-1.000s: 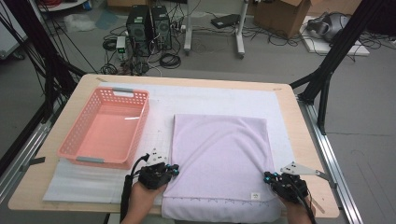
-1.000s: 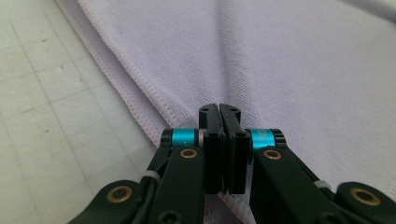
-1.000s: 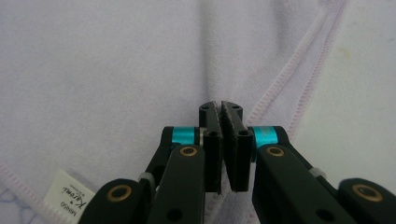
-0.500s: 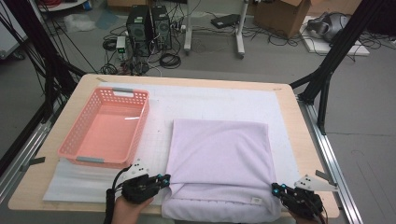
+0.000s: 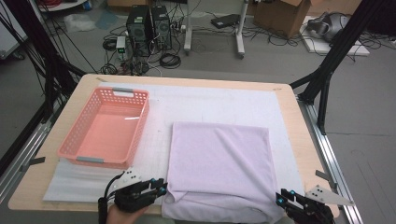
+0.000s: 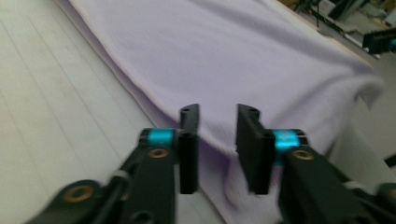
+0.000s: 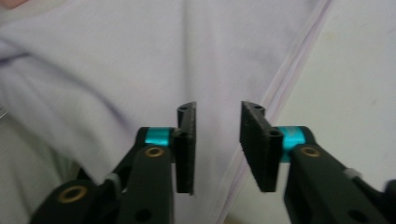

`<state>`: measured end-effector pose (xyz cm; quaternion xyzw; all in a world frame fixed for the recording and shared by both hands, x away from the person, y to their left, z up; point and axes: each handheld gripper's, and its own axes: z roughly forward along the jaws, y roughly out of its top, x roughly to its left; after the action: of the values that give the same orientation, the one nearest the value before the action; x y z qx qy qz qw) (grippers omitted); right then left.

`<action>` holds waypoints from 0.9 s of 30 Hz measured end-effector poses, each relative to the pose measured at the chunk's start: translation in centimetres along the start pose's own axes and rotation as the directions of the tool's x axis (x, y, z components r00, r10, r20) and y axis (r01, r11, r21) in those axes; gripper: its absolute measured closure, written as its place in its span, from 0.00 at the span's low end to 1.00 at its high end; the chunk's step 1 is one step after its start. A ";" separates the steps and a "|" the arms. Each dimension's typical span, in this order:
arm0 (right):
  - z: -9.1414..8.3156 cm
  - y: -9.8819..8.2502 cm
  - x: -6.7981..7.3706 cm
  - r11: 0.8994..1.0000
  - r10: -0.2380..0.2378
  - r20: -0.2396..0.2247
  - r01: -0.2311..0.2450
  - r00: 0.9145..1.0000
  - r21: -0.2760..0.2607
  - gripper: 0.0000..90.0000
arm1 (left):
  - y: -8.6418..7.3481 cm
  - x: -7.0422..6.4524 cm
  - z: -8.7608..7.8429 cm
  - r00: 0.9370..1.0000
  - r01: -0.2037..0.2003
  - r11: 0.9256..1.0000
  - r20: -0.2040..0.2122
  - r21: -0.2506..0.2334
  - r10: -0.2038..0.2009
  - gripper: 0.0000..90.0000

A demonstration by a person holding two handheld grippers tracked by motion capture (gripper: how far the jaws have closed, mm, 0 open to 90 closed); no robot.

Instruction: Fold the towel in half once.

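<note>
Left gripper (image 5: 161, 189) sits at the near left corner of the towel (image 5: 219, 163), at the table's (image 5: 299, 116) near edge. Its jaws have just been opening. In the left gripper view the left gripper (image 6: 217, 128) shows a clear gap between its black jaws, partly open, nothing pinched; the towel (image 6: 243, 60) edge lies below and beyond the tips, and the pads do not press on it.

Right gripper (image 5: 280, 198) sits at the near right corner of the towel. Its jaws have also just been opening. In the right gripper view the right gripper (image 7: 217, 126) stands partly open by about the same gap as the left, hanging over the towel (image 7: 116, 70) where its stacked edge runs diagonally past the tips. No cloth is caught between the jaws.

Towel: lilac, folded into a rough rectangle, lying flat on the white mat (image 5: 210, 105) in the middle to right of the table. The near edge is slightly rumpled, with a lower layer sticking out under the top fold. The near left corner bulges a little by the left gripper.

Pink basket (image 5: 74, 149) stands left of the towel, apart from it, on the same mat.
</note>
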<state>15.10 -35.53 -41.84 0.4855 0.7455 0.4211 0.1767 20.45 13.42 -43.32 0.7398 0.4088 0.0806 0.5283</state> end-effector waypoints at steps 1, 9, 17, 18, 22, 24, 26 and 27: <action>0.4 0.3 -0.2 1.000 -0.006 0.006 0.006 1.000 -0.006 0.72 | 0.4 0.3 0.5 1.000 0.010 1.000 -0.006 -0.009 -0.010 0.63; 6.1 2.9 -3.1 0.999 -0.015 0.100 0.012 0.995 0.039 0.77 | 2.3 3.1 5.4 0.999 0.039 0.997 -0.035 0.068 -0.037 0.64; 8.4 3.9 -4.2 0.993 -0.046 0.098 0.035 0.994 0.111 0.97 | 2.5 2.2 7.2 0.995 -0.048 0.984 -0.081 0.171 0.062 0.97; 8.1 3.9 -4.3 0.993 -0.051 0.097 0.040 0.994 0.115 0.97 | 2.4 2.2 6.9 0.996 -0.041 0.984 -0.075 0.172 0.055 0.98; 6.5 3.3 -4.4 0.992 -0.042 0.072 0.033 0.997 0.118 0.97 | 2.0 2.0 5.4 0.999 -0.026 0.985 -0.034 0.173 0.032 0.98; 6.4 2.9 -4.3 0.988 -0.060 0.060 0.051 0.996 0.143 0.97 | 1.8 1.8 4.8 0.999 -0.033 0.984 -0.007 0.176 0.035 0.98; 6.3 3.0 -4.5 0.989 -0.048 0.045 0.041 0.998 0.139 0.93 | 1.9 1.9 4.5 0.999 -0.052 0.986 0.002 0.156 0.052 0.93; 6.4 3.3 -4.7 0.991 -0.041 0.041 0.036 0.998 0.130 0.87 | 2.2 2.2 4.5 0.999 -0.053 0.990 0.004 0.133 0.053 0.84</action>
<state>23.44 -36.14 -43.63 0.4904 0.7764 0.3578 0.1691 25.50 11.46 -44.09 0.7840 0.3933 0.0672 0.4755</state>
